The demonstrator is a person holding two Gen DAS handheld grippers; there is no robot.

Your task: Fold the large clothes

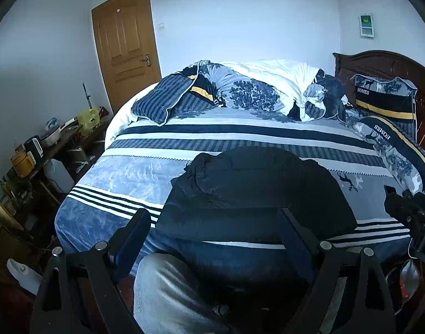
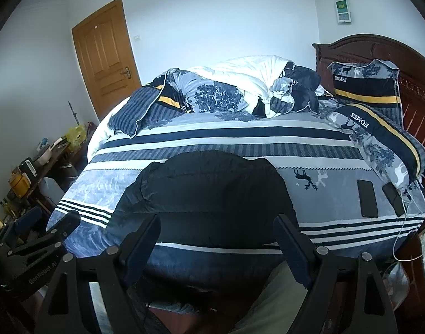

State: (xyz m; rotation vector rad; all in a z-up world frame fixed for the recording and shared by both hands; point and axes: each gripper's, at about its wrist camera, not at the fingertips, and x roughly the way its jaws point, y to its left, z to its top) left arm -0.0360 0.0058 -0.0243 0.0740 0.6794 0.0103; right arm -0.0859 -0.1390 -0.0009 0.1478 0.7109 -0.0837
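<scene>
A black padded jacket (image 1: 257, 192) lies folded into a thick bundle on the striped blue and white bedspread (image 1: 145, 144), close to the bed's near edge. In the right wrist view the same jacket (image 2: 207, 192) fills the middle of the bed. My left gripper (image 1: 215, 217) hovers just short of the jacket's near edge, open, nothing between its fingers. My right gripper (image 2: 216, 222) stands open too, above the jacket's near edge, holding nothing. The left gripper (image 2: 53, 228) shows at the left of the right wrist view, and the right gripper's body (image 1: 407, 211) at the right of the left wrist view.
A crumpled duvet (image 2: 240, 89) and pillows (image 2: 379, 133) sit at the bed's far side and right, by a dark wooden headboard (image 2: 385, 55). Two phones (image 2: 367, 197) with a cable lie right of the jacket. A cluttered low table (image 1: 31, 153) stands left. A person's trouser leg (image 1: 168, 292) is below.
</scene>
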